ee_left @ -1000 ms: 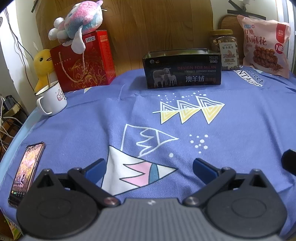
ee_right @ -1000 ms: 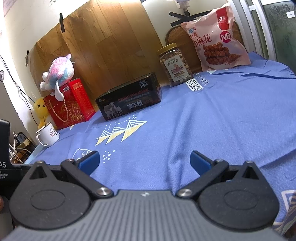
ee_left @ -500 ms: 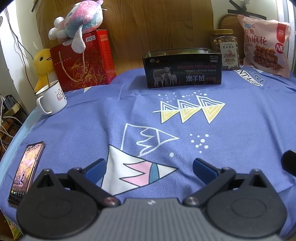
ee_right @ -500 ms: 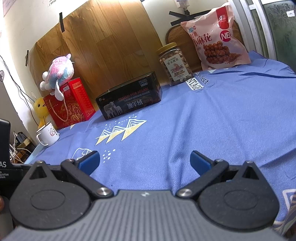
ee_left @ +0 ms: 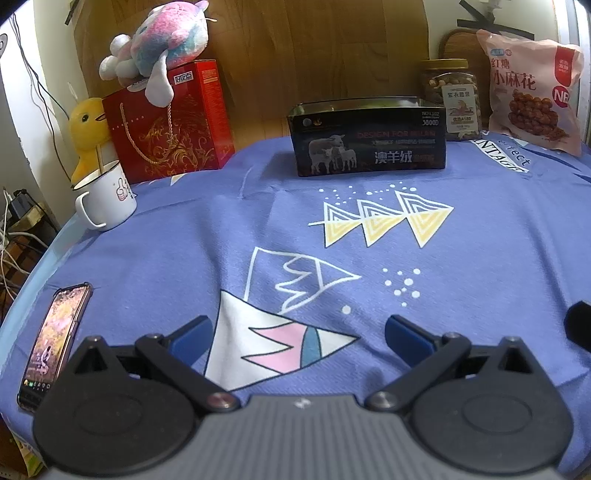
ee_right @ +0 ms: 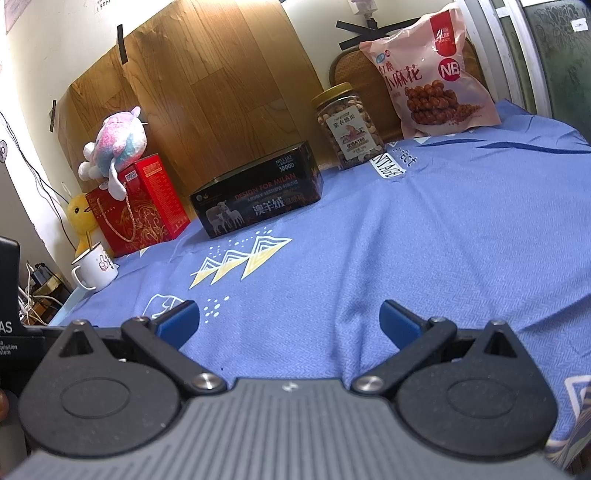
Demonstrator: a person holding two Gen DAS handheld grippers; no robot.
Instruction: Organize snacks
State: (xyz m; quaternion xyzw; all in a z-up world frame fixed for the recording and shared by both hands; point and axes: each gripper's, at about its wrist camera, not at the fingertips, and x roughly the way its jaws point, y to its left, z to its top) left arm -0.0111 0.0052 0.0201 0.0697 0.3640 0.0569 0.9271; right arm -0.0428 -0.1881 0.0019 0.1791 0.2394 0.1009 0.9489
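both grippers sit low over the near edge of the table, pointing toward its far edge. the left gripper [ee_left: 297, 334] has its blue-tipped jaws spread wide with nothing between them, above a white, pink and blue triangle printed on the tablecloth [ee_left: 480, 258]; the right gripper [ee_right: 290, 319] is likewise spread wide and empty, over plain woven blue fabric. the snacks stand along the far edge toward the right corner: a clear plastic nut jar [ee_right: 347, 127] with a gold lid and a paper label too small to read, and just beside it a soft pink snack bag [ee_right: 430, 77] printed with "小麻花" and a red "NB" circle, leaning against the wall. left of the jar is an open-topped dark rectangular box [ee_left: 369, 136] with sheep on it, reading "design for milan" and "澳羊绒". further left, a glossy red gift bag [ee_left: 168, 123] with a rope handle carries a pastel plush toy [ee_left: 166, 33]; near the left edge stand a yellow duck [ee_left: 88, 129] and a white enamel mug [ee_left: 105, 199]. a phone [ee_left: 53, 341] lies flat at the near left corner.
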